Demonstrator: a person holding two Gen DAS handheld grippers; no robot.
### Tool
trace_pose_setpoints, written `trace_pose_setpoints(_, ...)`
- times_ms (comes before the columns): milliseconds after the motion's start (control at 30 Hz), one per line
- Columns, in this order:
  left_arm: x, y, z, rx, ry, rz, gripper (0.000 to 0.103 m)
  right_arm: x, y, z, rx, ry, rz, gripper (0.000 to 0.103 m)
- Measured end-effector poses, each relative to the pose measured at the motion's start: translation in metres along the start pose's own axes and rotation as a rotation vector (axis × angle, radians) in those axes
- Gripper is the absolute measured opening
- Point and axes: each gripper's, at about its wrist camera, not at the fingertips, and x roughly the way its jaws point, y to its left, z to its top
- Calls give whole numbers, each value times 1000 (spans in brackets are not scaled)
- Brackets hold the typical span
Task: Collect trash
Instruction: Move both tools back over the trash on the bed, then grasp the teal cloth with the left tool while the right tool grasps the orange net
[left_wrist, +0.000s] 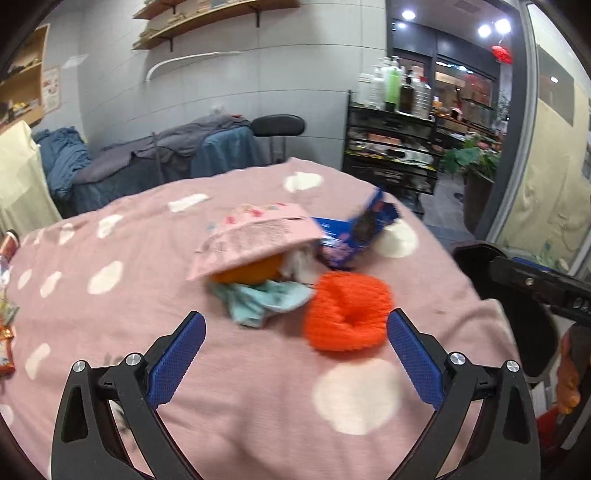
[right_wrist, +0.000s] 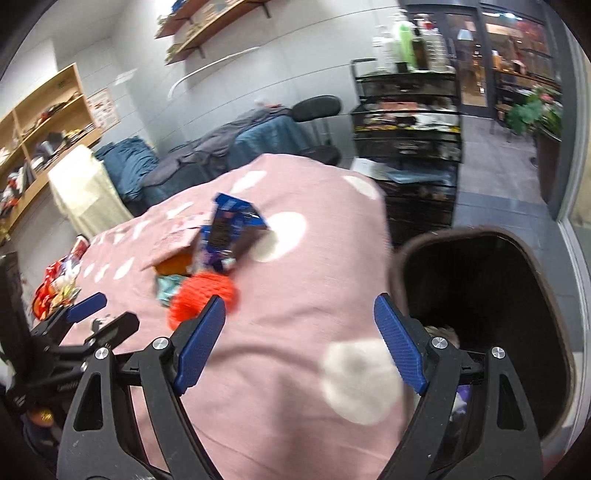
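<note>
One pink snack box (left_wrist: 255, 236), one blue wrapper (left_wrist: 354, 229), one orange knitted piece (left_wrist: 347, 314), one pale teal cloth (left_wrist: 266, 299), all on one pink spotted blanket (left_wrist: 221, 387). One dark bin (right_wrist: 491, 295) beside it. Two grippers: left (left_wrist: 295, 328), right (right_wrist: 299, 317). Small wrappers heaped at the blanket's left edge (right_wrist: 55, 288), too blurred to count.
</note>
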Motion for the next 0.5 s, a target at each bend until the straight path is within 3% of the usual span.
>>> trace_pose_setpoints(100, 7, 21, 5, 12, 6, 50, 97, 14, 15, 9, -6, 10, 35, 82)
trace_pose_setpoints(300, 21, 48, 10, -16, 36, 72, 92, 38, 40, 19, -34, 58, 78, 82)
trace_pose_setpoints(500, 30, 57, 7, -34, 71, 76, 87, 68, 75, 9, -180, 185, 123, 82)
